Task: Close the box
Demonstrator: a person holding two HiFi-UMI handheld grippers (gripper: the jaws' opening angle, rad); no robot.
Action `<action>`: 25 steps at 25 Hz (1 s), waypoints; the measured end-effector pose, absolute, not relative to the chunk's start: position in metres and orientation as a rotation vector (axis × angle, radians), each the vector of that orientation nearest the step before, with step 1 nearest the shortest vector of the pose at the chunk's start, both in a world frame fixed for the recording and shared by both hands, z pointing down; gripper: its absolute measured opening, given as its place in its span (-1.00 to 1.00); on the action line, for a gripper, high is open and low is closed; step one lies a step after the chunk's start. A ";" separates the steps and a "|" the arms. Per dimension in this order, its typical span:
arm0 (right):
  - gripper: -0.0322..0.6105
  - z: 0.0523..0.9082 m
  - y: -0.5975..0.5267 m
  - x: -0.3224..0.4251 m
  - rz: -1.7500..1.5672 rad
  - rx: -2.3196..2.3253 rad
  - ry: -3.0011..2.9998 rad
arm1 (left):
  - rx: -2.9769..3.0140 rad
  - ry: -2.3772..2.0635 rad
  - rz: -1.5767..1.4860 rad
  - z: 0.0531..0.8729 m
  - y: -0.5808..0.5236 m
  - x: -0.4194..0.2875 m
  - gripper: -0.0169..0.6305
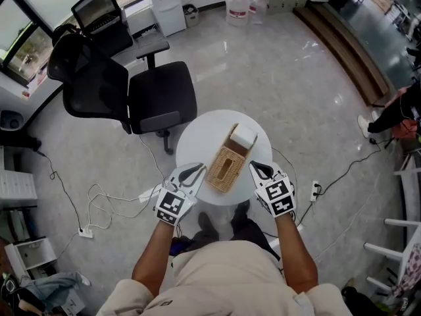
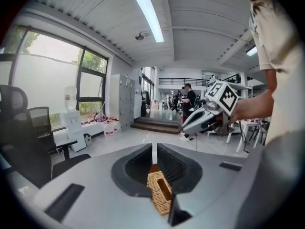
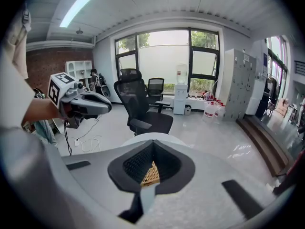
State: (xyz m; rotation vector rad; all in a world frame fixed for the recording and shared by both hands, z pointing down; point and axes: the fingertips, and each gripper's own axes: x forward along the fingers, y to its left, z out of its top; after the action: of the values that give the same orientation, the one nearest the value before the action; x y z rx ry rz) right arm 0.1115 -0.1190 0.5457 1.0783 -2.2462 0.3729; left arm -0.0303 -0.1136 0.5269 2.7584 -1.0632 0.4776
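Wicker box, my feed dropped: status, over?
Left gripper shut, empty, left of wicker box. Right gripper shut, empty, right of it. Box on round table, white piece showing at far end. Nothing in the way.

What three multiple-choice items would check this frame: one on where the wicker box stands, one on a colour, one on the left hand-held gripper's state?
1. Where does the wicker box stand?
A. On the round white table
B. On the chair seat
C. On the floor

2. What colour is the office chair beyond the table?
A. Red
B. Black
C. White

3. How do the jaws of the left hand-held gripper stand?
A. Wide apart
B. Clamped on a cable
C. Together, gripping nothing

Answers:
1. A, since the head view shows the box on the tabletop between the two grippers.
2. B, since the chair's seat and back are both black.
3. C, since in the left gripper view the jaws meet, with the box only seen beyond them.
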 end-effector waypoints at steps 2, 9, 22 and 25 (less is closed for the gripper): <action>-0.92 0.540 -0.119 0.107 0.363 1.084 -2.256 | 2.766 -1.091 0.423 0.510 -0.117 -0.040 -0.85; -0.92 0.499 -0.118 0.073 0.204 1.078 -2.345 | 2.774 -1.165 0.274 0.463 -0.119 -0.074 -0.85; -0.93 0.468 -0.113 0.046 0.128 1.055 -2.370 | 2.834 -1.256 0.135 0.416 -0.113 -0.114 -0.86; -0.93 0.465 -0.113 0.041 0.119 1.042 -2.374 | 2.823 -1.263 0.140 0.418 -0.111 -0.120 -0.86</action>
State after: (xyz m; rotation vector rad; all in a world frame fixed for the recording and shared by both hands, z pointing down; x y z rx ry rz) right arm 0.0406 -0.1130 0.4652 1.0417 -2.3738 0.1185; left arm -0.1202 -0.1109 0.4177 2.8231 -1.2628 0.1403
